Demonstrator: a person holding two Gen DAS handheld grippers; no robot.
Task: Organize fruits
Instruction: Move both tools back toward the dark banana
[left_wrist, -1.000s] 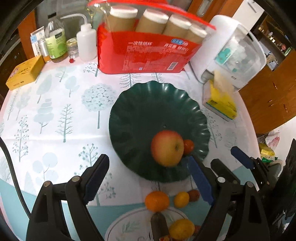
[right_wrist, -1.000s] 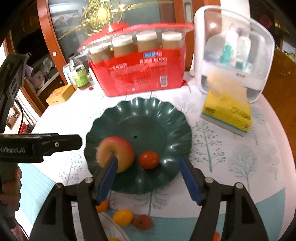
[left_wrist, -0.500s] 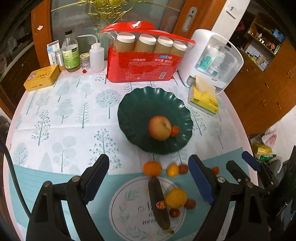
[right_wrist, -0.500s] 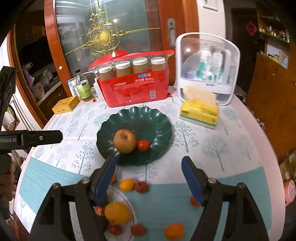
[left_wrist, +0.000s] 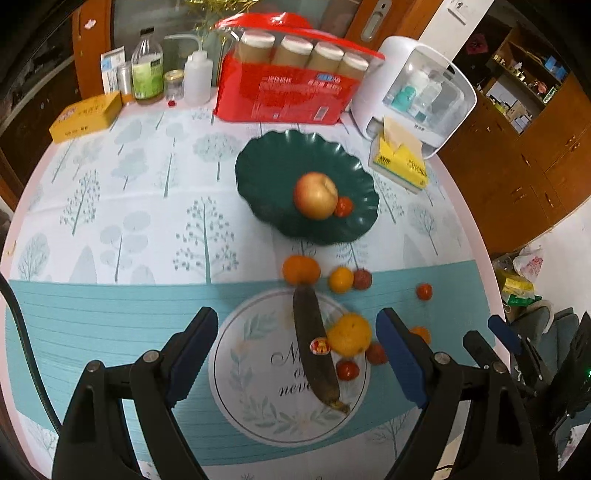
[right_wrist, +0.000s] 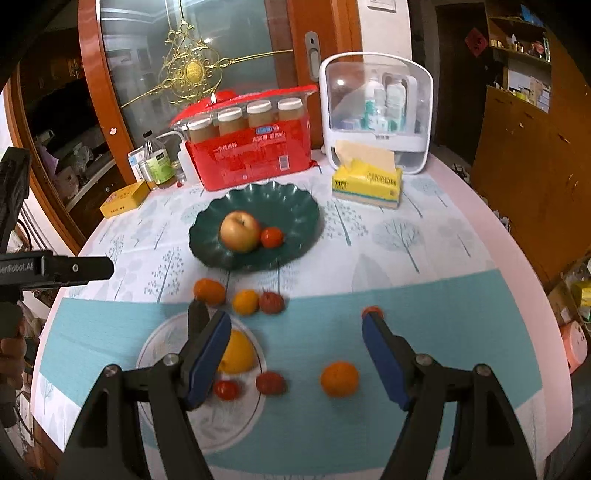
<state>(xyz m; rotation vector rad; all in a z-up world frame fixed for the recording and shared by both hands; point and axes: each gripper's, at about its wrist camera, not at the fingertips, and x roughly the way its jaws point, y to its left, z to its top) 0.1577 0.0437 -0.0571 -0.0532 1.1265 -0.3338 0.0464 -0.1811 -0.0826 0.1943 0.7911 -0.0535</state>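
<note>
A dark green scalloped bowl (left_wrist: 280, 162) (right_wrist: 295, 206) holds an apple (left_wrist: 316, 195) (right_wrist: 239, 230) and a small red tomato (left_wrist: 343, 206) (right_wrist: 272, 237). Nearer on the table lie an orange (left_wrist: 301, 269), a small yellow fruit (left_wrist: 341, 279), a dark banana (left_wrist: 314, 343), a large yellow citrus (left_wrist: 349, 334) (right_wrist: 238, 352), small red fruits, and another orange (right_wrist: 339, 378). My left gripper (left_wrist: 295, 354) is open above the banana and citrus. My right gripper (right_wrist: 295, 354) is open and empty above the loose fruit.
A red pack of paper cups (left_wrist: 288, 92), a white storage case (left_wrist: 417, 92), a yellow tissue pack (left_wrist: 400, 162), bottles (left_wrist: 147, 74) and a yellow box (left_wrist: 86, 116) stand at the back. The round table's edge (left_wrist: 476, 229) curves on the right.
Both grippers have pulled back and up from the bowl, bringing the loose fruit at the front into view. Both stay open and empty. The apple and tomato remain in the bowl.
</note>
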